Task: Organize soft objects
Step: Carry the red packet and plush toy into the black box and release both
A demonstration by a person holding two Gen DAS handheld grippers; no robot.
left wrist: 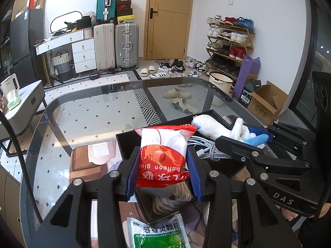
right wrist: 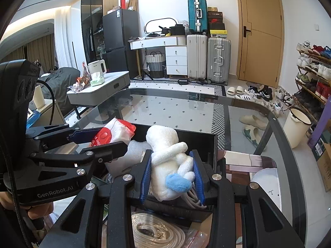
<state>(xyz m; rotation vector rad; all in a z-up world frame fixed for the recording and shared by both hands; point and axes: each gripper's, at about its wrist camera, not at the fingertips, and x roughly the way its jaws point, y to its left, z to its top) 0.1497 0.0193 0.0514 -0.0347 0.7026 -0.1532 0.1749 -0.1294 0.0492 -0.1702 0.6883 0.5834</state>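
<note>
My left gripper (left wrist: 163,165) is shut on a red and white balloon glue packet (left wrist: 163,150), held above a black tray (left wrist: 132,144) on the glass table. My right gripper (right wrist: 172,173) is shut on a white plush toy (right wrist: 165,155) with a blue tail, over the same black tray (right wrist: 213,144). The left wrist view shows the right gripper (left wrist: 251,136) with the plush toy (left wrist: 209,125) at the right. From the right wrist, the left gripper (right wrist: 99,139) shows at the left, holding the packet (right wrist: 115,131). A grey cable bundle (left wrist: 206,146) lies in the tray under both.
A coil of beige rope (right wrist: 159,231) and a green medicine sachet (left wrist: 159,233) lie near me by the tray. The glass table (left wrist: 93,113) stretches ahead. A white side table (right wrist: 103,91) with a kettle stands at the left; shoes and a shoe rack (left wrist: 229,43) at the right.
</note>
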